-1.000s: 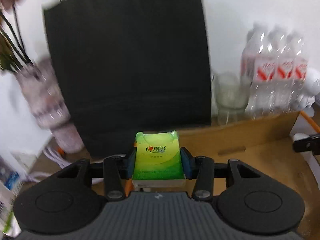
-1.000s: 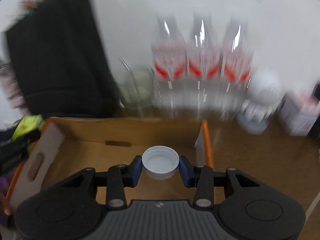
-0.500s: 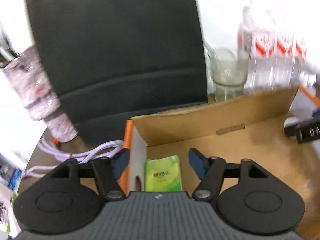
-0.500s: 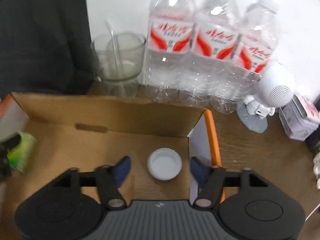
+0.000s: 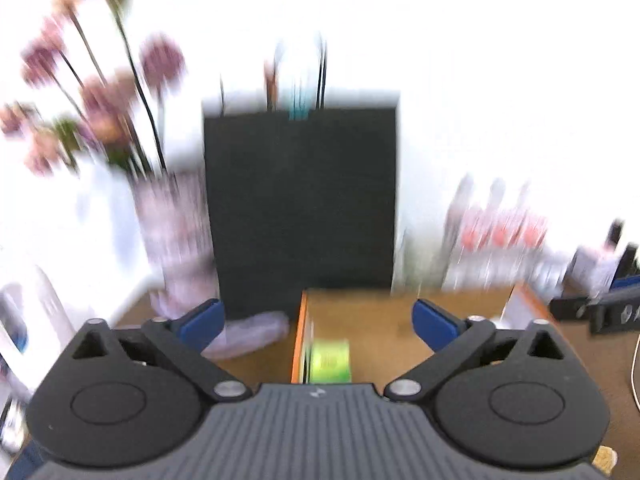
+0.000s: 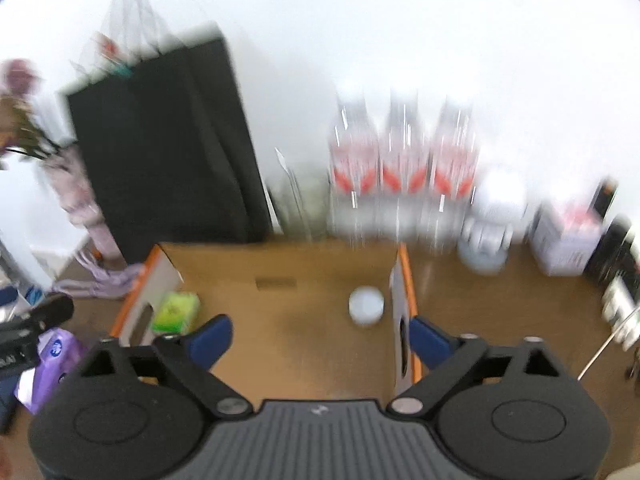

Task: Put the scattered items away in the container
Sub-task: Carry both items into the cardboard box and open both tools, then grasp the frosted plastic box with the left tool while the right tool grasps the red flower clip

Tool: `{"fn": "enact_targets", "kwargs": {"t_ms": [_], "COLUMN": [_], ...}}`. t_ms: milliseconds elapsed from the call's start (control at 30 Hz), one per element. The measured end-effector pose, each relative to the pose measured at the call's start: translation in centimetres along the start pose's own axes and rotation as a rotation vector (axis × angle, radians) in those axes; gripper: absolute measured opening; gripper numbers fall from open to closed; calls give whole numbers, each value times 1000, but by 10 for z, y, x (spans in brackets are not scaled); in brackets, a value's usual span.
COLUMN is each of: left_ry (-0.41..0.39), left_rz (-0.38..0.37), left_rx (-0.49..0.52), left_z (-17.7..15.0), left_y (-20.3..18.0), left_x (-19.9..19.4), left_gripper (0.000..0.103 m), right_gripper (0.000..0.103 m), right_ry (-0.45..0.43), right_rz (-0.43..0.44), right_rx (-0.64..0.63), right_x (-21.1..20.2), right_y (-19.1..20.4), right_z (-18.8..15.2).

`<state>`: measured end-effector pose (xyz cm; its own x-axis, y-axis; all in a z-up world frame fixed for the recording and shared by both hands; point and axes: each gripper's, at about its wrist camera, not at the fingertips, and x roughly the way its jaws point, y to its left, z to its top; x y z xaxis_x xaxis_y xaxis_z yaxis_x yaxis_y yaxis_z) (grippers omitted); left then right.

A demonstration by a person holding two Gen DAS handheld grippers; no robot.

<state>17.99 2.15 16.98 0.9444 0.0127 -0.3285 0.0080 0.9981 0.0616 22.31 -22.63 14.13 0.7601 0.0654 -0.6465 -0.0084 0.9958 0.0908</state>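
A shallow cardboard box (image 6: 280, 268) with orange edges lies on the brown table. Inside it at the left end rests a green tissue pack (image 6: 176, 311), shown also in the left wrist view as the same pack (image 5: 330, 362) by the box's orange side (image 5: 299, 336). A white bottle cap (image 6: 366, 305) lies at the box's right end. My left gripper (image 5: 318, 320) hangs above the box with jaws opening wide and nothing between them. My right gripper (image 6: 320, 338) is likewise above the box, jaws opening, empty. Both views are blurred.
A black paper bag (image 6: 168, 152) stands behind the box, with a flower vase (image 5: 172, 240) to its left. Three water bottles (image 6: 404, 176), a glass (image 6: 300, 200), a white figurine (image 6: 488, 224) and a small carton (image 6: 568, 240) line the wall. A purple pack (image 6: 52, 356) lies at the left.
Both grippers let go: the tissue pack dropped into the box's left end, the cap into its right end. Both jaws spread wide and both grippers rose and pulled back.
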Motion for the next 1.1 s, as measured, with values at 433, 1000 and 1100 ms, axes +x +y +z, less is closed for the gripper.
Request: {"fn": "enact_targets", "kwargs": {"t_ms": [433,1000,1100], "left_ry": [-63,86,97], "left_rz": [-3,-46,-30], "left_rx": [-84,-38,-45], "left_z": [-106,-236,-238], "left_y": [-3,11,15], "left_x": [-118,-302,-300], "left_gripper": [103,103,103], "right_gripper": [103,103,103], "right_ry": [-306,-258,-252], "right_rz": [-1,78,123], "right_rx": [-38,-46,9], "right_x": [-93,-253,-255], "right_y": [18,39,35], "right_z": [-149,-381,-389]}}
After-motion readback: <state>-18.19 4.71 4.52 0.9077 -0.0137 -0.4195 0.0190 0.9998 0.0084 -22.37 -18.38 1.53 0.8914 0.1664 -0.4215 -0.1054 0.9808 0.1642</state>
